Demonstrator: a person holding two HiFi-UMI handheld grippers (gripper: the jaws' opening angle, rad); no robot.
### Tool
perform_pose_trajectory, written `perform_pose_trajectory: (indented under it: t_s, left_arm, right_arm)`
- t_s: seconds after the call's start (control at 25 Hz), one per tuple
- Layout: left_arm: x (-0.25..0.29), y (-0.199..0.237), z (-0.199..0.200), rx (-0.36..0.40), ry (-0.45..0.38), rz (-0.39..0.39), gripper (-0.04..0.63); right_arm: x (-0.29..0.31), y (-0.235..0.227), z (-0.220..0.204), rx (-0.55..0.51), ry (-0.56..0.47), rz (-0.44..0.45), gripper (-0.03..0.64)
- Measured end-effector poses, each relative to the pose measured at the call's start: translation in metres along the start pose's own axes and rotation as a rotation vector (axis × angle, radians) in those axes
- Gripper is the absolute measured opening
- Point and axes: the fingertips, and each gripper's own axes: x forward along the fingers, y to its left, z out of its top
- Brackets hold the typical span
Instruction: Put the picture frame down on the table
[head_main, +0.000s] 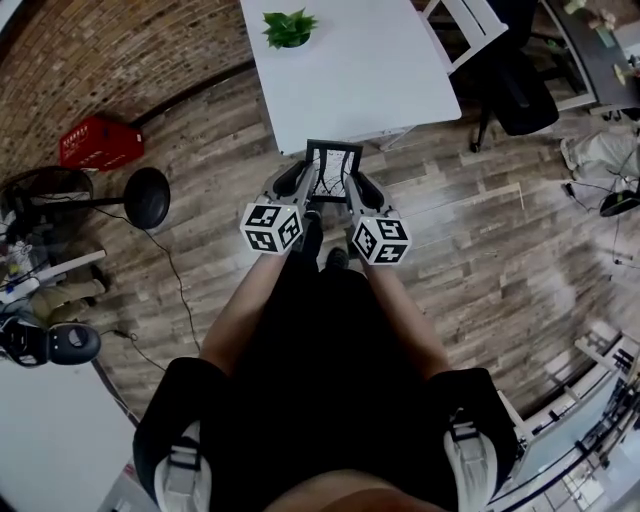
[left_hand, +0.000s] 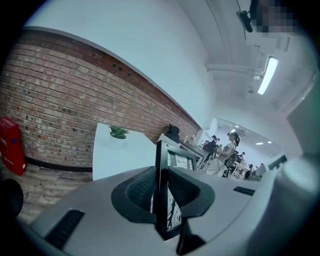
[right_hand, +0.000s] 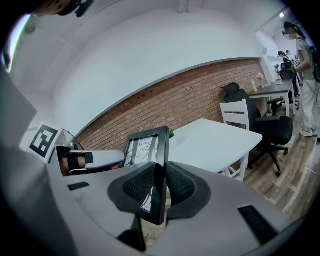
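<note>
Left tool (left_hand: 160, 191), right tool (right_hand: 160, 187) clamp picture frame (head_main: 333, 172)

Picture frame (head_main: 332, 172): black border, white print with black branching lines. Left gripper (left_hand: 161, 195), right gripper (right_hand: 159, 187): pale grey bodies, black ribbed pads (left_hand: 141, 189). Marker cubes (head_main: 270, 228): black-and-white square pattern. Table (head_main: 350, 80): white. Plant (head_main: 289, 27): green. Wall (left_hand: 50, 100): red-brown brick, pale mortar. Floor (head_main: 480, 230): grey-brown wood planks. Crate (head_main: 98, 142): red. Office chair (head_main: 520, 90): black.

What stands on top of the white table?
A small green potted plant stands on the white rectangular table. The black picture frame, gripped by left tool and right tool, hides part of its top.
</note>
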Motion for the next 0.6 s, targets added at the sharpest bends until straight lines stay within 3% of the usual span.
perform_pose_trajectory:
  t_s: [0.6]
  left_arm:
    - [0.074,0.056,0.037,-0.015,0.051,-0.064,0.081]
  right_arm:
    - [0.083,-0.021,0.032,0.026,0.013,-0.08,0.072]
